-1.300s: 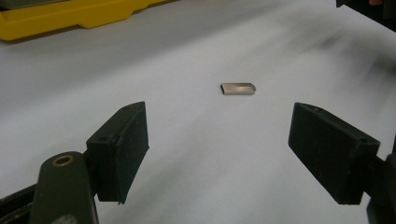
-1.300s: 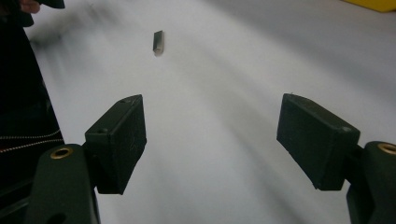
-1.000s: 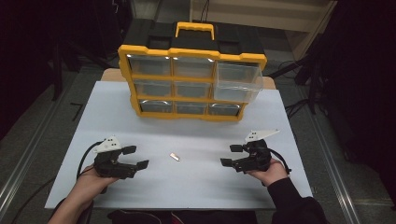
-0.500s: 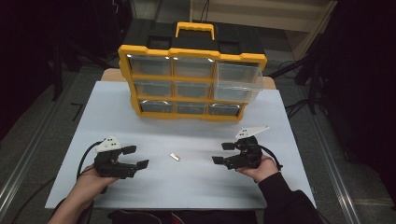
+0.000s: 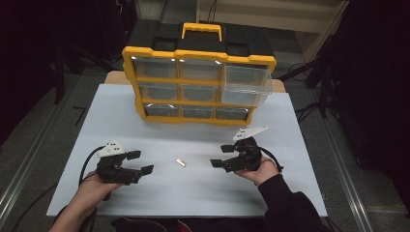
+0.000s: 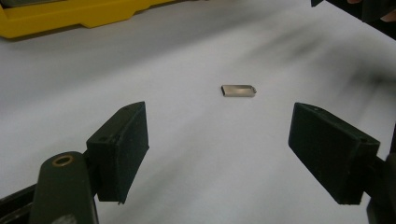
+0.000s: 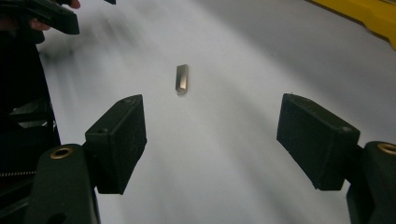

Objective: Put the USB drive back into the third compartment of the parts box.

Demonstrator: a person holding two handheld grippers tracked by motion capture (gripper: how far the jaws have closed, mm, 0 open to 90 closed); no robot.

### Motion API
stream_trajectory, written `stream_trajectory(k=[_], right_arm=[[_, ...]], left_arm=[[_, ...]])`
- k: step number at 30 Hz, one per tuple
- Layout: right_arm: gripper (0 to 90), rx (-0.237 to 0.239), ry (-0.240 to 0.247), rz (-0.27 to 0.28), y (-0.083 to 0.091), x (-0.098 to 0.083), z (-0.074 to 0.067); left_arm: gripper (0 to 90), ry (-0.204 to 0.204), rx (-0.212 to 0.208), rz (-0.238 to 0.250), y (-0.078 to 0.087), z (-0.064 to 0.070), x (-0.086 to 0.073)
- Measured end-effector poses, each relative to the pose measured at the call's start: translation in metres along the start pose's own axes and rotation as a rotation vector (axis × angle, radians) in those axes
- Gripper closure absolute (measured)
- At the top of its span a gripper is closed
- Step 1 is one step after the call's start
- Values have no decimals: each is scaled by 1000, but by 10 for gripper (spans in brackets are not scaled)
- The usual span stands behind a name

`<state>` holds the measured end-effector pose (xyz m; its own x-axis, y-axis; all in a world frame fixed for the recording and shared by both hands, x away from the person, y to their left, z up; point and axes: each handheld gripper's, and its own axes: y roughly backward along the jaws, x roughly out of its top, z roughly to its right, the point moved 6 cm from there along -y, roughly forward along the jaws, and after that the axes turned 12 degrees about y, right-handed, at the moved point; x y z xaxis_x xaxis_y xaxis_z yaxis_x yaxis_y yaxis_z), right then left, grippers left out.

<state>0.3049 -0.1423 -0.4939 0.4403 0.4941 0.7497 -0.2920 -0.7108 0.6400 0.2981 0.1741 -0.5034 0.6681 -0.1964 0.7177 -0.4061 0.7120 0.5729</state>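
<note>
We cannot tell what the drawers of the yellow organizer (image 5: 198,87) hold: their clear fronts show nothing we can read, and in both gripper views the case is cut off at the frame edge to a strip of yellow. Its top right drawer sticks out farther than the others. Our left gripper (image 5: 138,162) rests low over the white table sheet (image 5: 300,145) with its jaws spread wide and nothing between them; our right gripper (image 5: 223,155) is likewise spread and empty. The small metal piece (image 5: 181,162) lies flat on the sheet between the two grippers, ahead of each pair of jaws and touching neither. It is a slim silvery bar (image 6: 238,90), one end tapered; its finer detail is too small to make out.
</note>
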Motion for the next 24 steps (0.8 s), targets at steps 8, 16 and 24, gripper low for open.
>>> stream_trajectory(k=[8,16,24], right_arm=[[222,11,5,2,-8,11,-3],[223,13,6,-13,-19,19,-5],[224,19,27,-29,-32,27,-9]], left_arm=[[211,2,-2,-2,0,0,0],[211,3,-3,0,0,0,0],[211,1,-3,0,1,0,0]])
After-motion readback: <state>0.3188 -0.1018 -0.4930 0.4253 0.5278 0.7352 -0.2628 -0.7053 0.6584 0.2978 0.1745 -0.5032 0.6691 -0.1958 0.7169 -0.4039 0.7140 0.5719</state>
